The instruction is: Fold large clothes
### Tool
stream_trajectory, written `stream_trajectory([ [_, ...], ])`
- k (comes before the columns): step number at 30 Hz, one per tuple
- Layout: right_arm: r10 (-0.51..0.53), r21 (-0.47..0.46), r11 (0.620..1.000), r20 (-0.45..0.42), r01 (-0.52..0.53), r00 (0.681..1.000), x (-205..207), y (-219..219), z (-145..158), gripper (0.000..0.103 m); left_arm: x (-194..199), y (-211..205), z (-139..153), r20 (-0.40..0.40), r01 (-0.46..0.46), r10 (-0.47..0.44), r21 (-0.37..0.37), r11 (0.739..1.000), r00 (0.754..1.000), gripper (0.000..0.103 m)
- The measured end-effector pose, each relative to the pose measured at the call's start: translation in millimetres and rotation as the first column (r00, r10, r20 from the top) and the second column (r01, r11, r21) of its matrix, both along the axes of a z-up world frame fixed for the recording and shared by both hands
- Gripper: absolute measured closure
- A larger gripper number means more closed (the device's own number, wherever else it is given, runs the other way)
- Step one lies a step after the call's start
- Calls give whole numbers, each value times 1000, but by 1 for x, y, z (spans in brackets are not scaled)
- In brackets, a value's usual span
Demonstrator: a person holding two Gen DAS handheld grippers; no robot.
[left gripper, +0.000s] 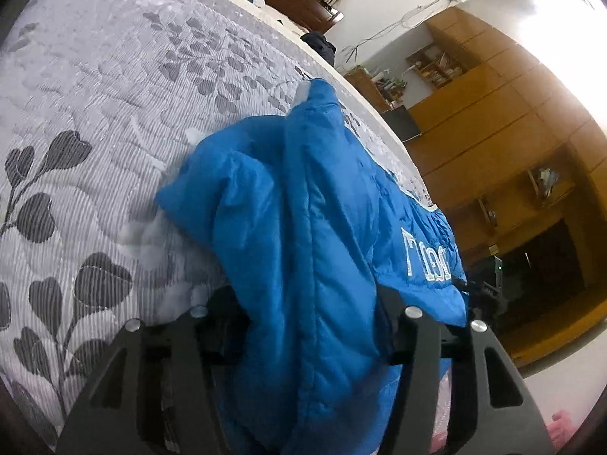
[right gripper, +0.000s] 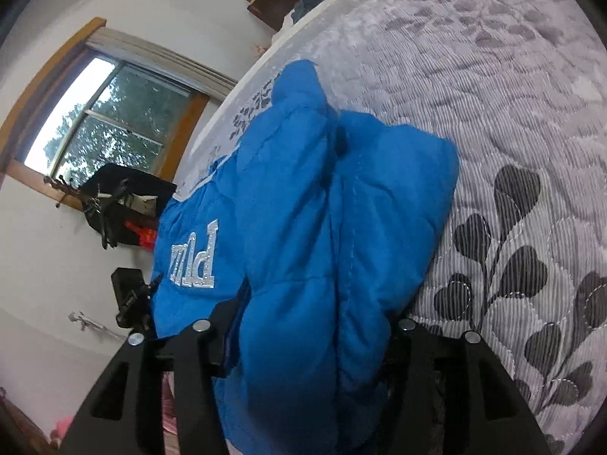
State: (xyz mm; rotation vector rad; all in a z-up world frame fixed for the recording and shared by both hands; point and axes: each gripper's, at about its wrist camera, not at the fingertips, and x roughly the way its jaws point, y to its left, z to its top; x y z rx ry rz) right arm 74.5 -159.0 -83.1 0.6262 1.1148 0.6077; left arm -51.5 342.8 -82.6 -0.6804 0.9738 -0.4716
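Where both tongs [left gripper: 307, 326] [right gripper: 303, 326] clamp, the blue jacket [left gripper: 303, 208] bunches between them.

left gripper [left gripper: 309, 326]: matte black plastic, two flat angular fingers w/ triangular cut-out slots, round silver screw heads atop each linkage. right gripper [right gripper: 303, 335]: same build, black w/ silver screws, slotted arms. fingertips hidden, so pad shape can't be told. no sleeve or hand visible.

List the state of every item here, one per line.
Puffy blue quilted jacket: bunched, partly folded, lying on the bed.
Grey leaf-patterned quilted bedspread: spread flat.
Left claw: shut on the jacket.
Right claw: shut on the jacket.
Wood-framed window: closed.
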Motion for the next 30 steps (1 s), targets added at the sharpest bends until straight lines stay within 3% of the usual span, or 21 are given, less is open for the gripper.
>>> stream_trajectory([
  [6, -26, -136, 990, 51, 33, 998, -7, -1, 32, 48, -15, 30, 37, 40, -87, 86, 28, 996, 995, 50],
  [9, -53, -240, 968, 97, 75, 994, -11, -2, 55, 48, -24, 40, 74, 138, -157, 141, 115, 981, 980, 50],
  [13, -79, -322, 936, 213, 146, 974, -16, -3, 87, 47, -24, 17, 110, 211, -101, 69, 147, 984, 975, 50],
  [16, -8, -296, 952, 242, 81, 970, -13, 15, 105, 47, -17, -16, 117, 216, -15, -23, 171, 985, 976, 50],
  [21, 146, -405, 913, 205, -52, 968, 4, 72, 96, 47, 10, -69, 97, 163, 111, -151, 232, 966, 975, 50],
  [25, 145, -449, 891, 154, -61, 977, 23, 86, 76, 48, 35, -82, 64, 89, 140, -170, 275, 951, 981, 51],
  [30, 123, -437, 897, 110, -63, 986, 45, 82, 49, 49, 54, -79, 43, 62, 141, -165, 281, 949, 984, 58],
])
